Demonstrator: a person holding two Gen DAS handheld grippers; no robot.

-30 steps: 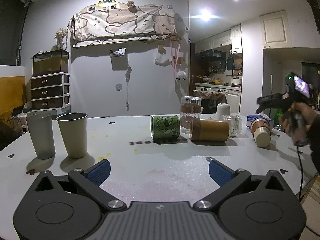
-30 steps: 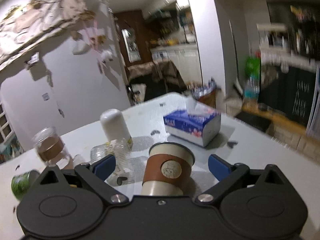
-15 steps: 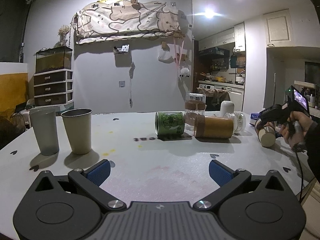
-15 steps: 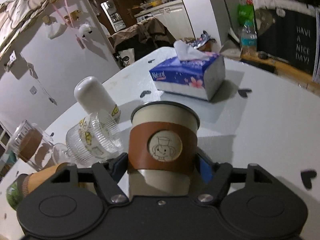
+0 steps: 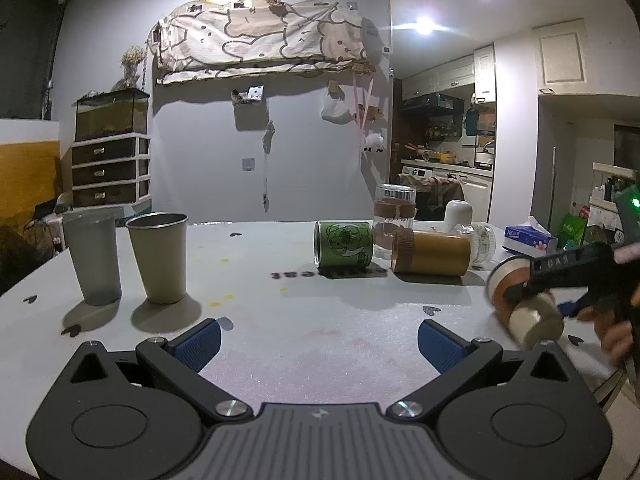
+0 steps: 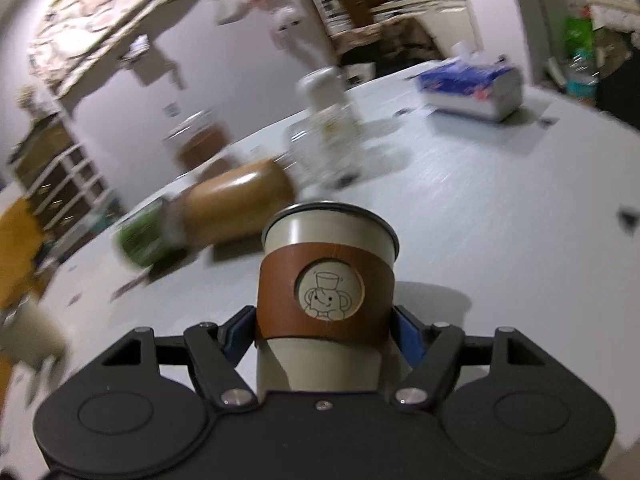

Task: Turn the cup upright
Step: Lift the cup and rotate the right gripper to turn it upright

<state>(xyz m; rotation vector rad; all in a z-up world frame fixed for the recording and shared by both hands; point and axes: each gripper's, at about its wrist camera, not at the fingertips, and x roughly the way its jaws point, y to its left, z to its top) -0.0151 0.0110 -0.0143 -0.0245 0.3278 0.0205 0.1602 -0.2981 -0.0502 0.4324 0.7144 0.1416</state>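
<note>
My right gripper is shut on a cream metal cup with a brown leather sleeve, its rim pointing away from me. In the left wrist view the same cup hangs on its side above the table at the right, held by the right gripper. My left gripper is open and empty, low over the near middle of the white table.
A grey cup and a beige cup stand upright at the left. A green can, a brown tumbler, a glass with a cork band, a white bottle and a tissue box are farther back.
My right gripper closed on the sleeved cup, lifted it off the table and swung left toward the table's middle. My left gripper stayed open and almost still.
</note>
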